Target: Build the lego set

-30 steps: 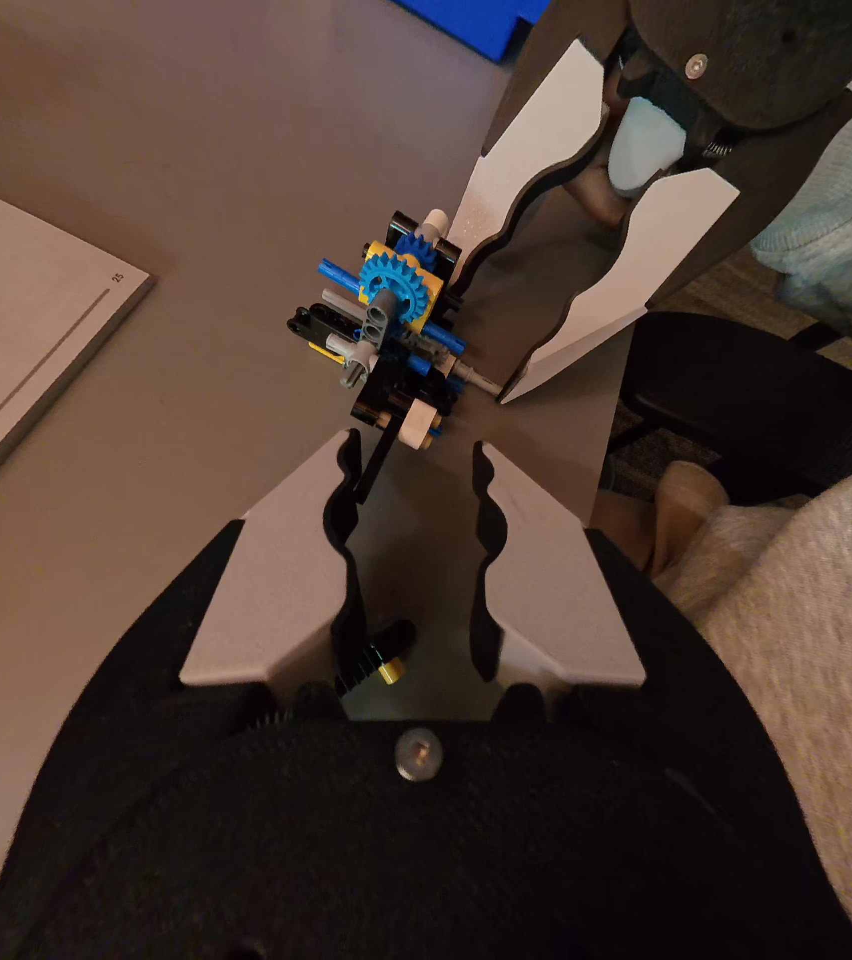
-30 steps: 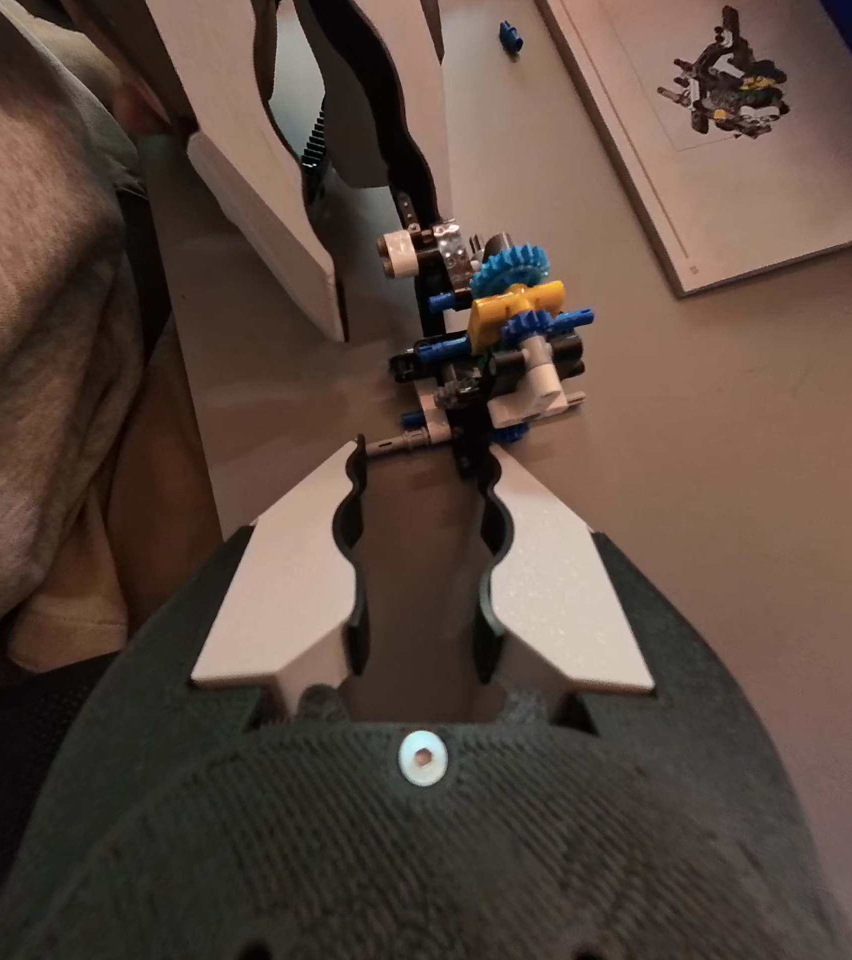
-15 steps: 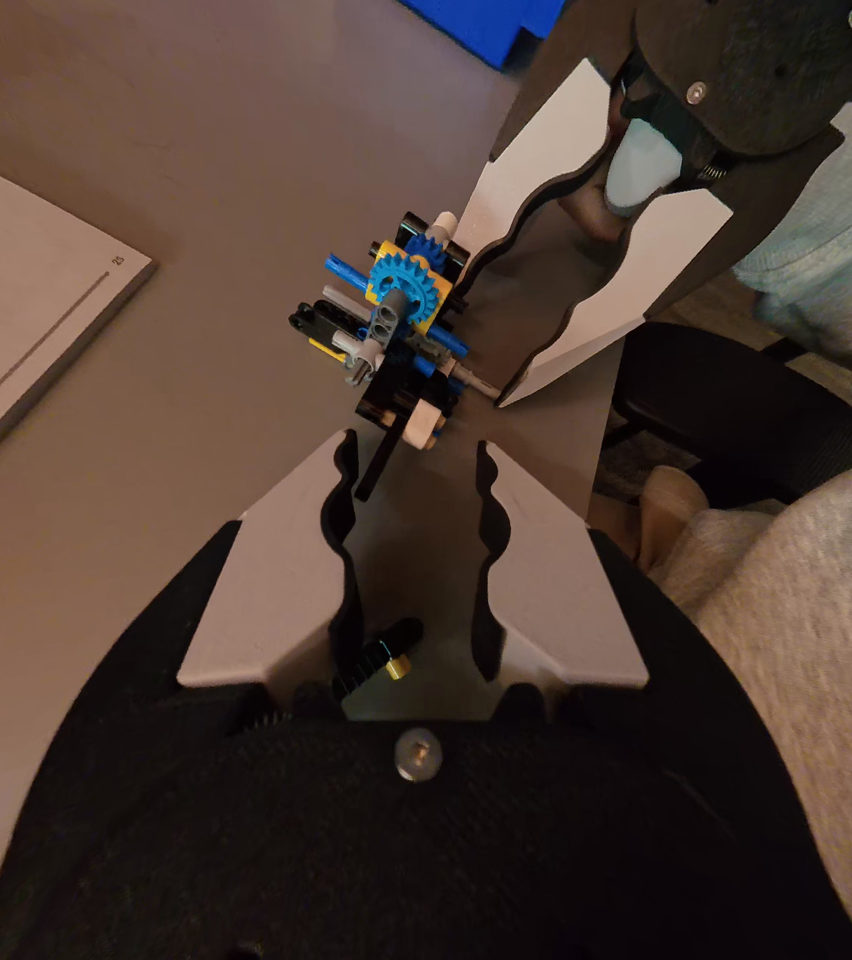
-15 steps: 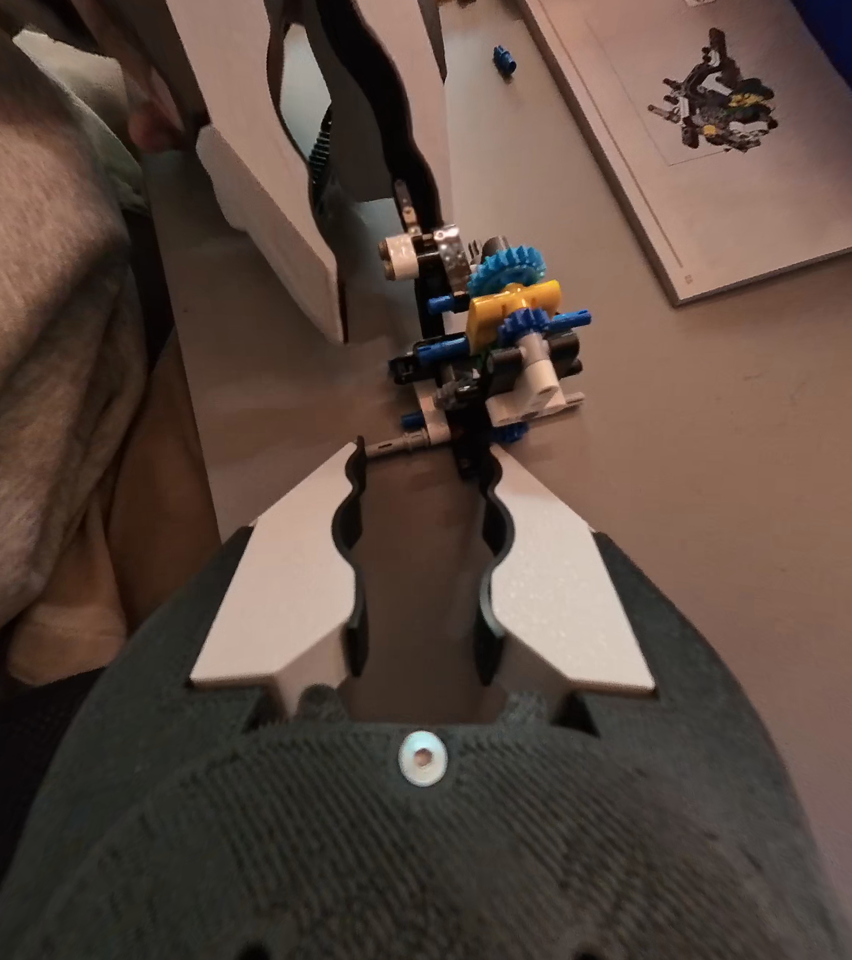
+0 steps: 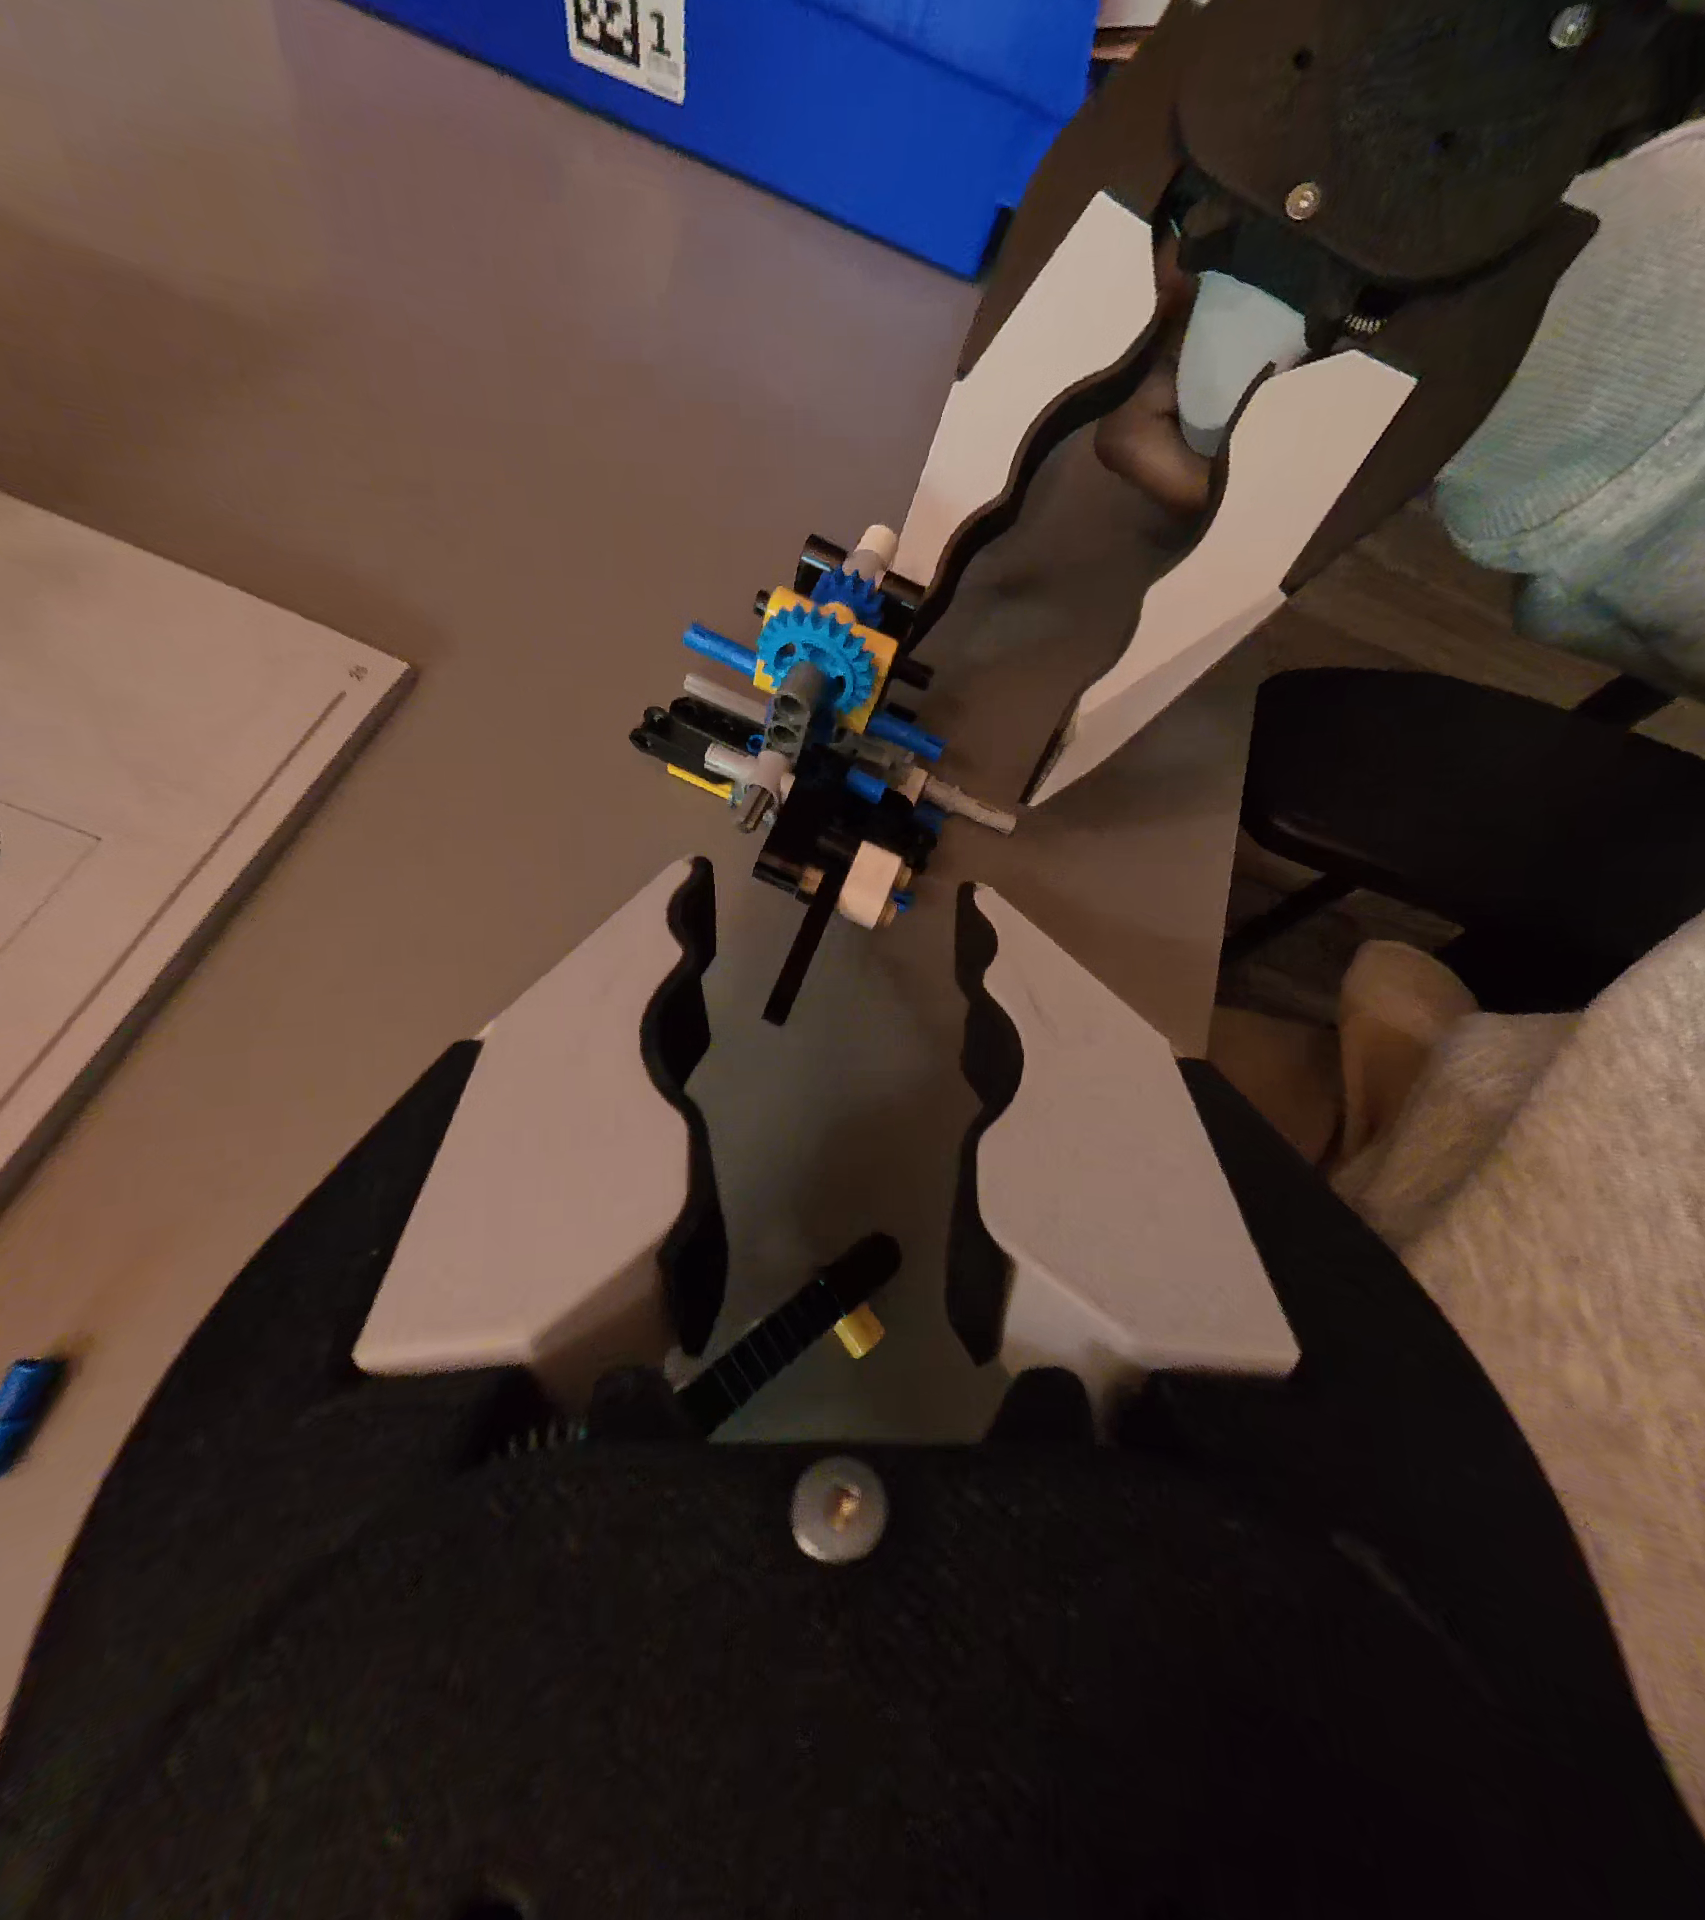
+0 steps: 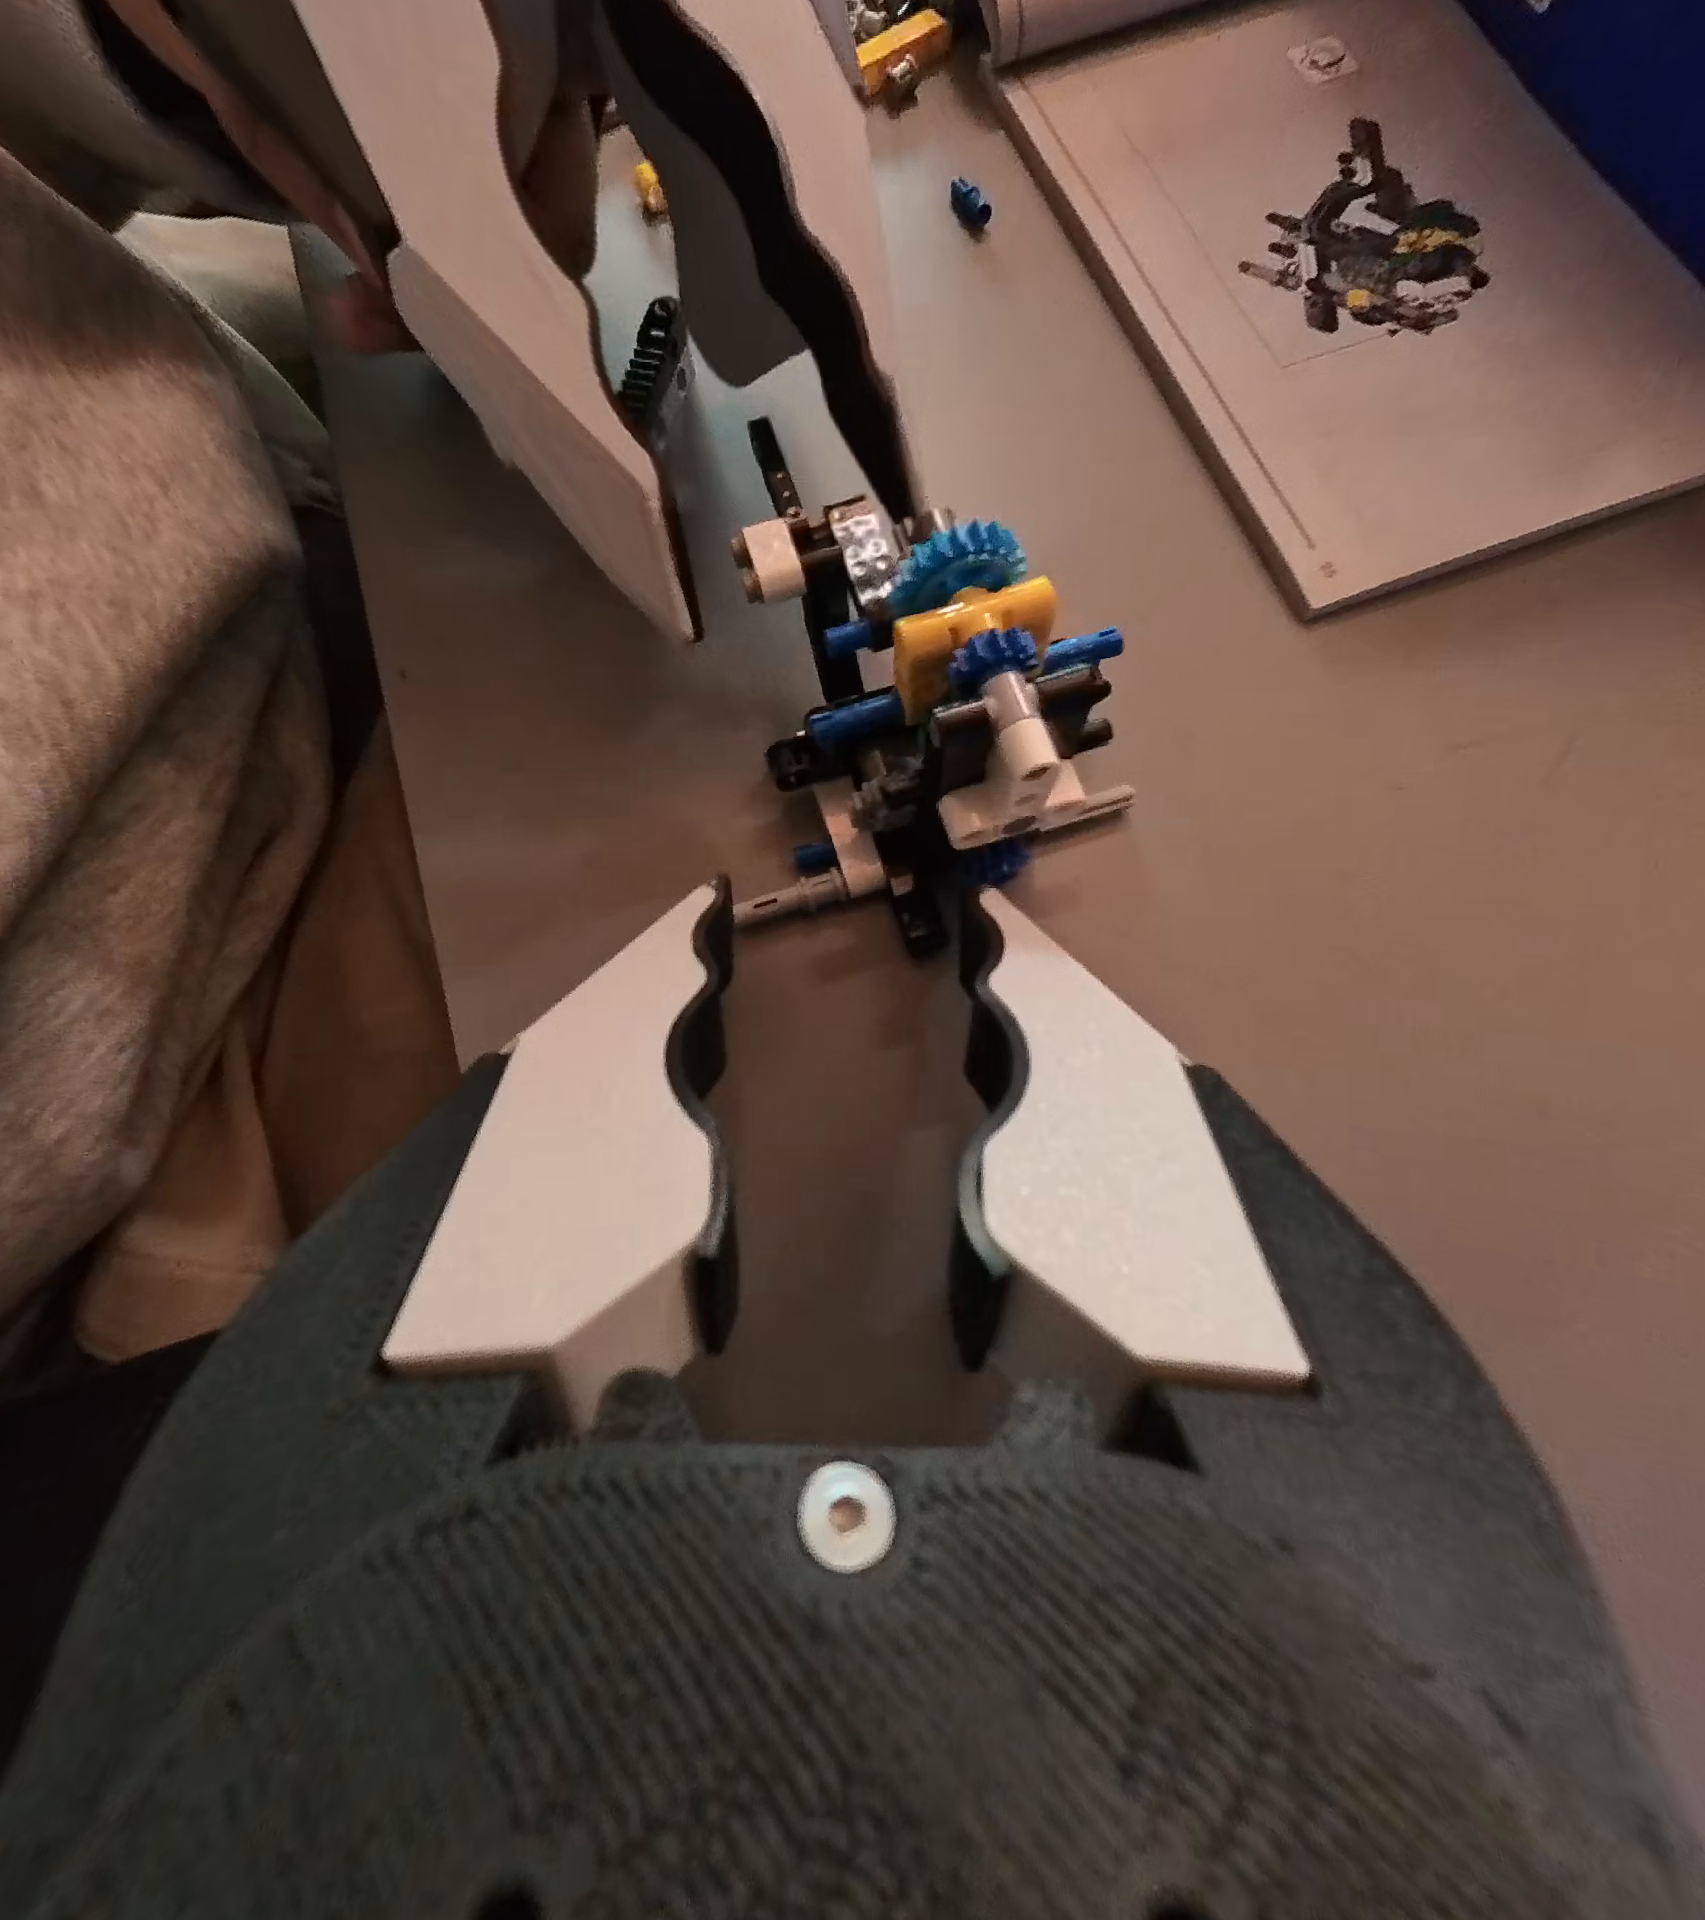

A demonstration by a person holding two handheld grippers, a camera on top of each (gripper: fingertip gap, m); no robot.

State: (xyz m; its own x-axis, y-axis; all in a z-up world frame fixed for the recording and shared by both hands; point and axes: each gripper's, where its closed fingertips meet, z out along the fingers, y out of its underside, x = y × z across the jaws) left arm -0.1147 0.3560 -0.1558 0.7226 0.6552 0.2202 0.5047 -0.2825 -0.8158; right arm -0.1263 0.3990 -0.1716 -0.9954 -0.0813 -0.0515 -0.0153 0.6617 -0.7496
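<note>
Both grippers have drawn back a little from the lego assembly (image 5: 812, 727), so more of the instruction booklet (image 5: 100, 831) and a loose blue pin (image 5: 4, 1405) now show. The left gripper (image 5: 832, 894) and right gripper (image 6: 848, 904) both stand open, holding nothing, tips just beside the model from opposite sides. It sits on the counter (image 5: 463, 364) near the edge where the person sits. By my judgement the build is partway: gears and axles are joined, but loose pieces remain and the booklet's picture looks fuller. Open counter lies toward the booklet and the blue box (image 5: 827, 114); the near edge leaves little room.
</note>
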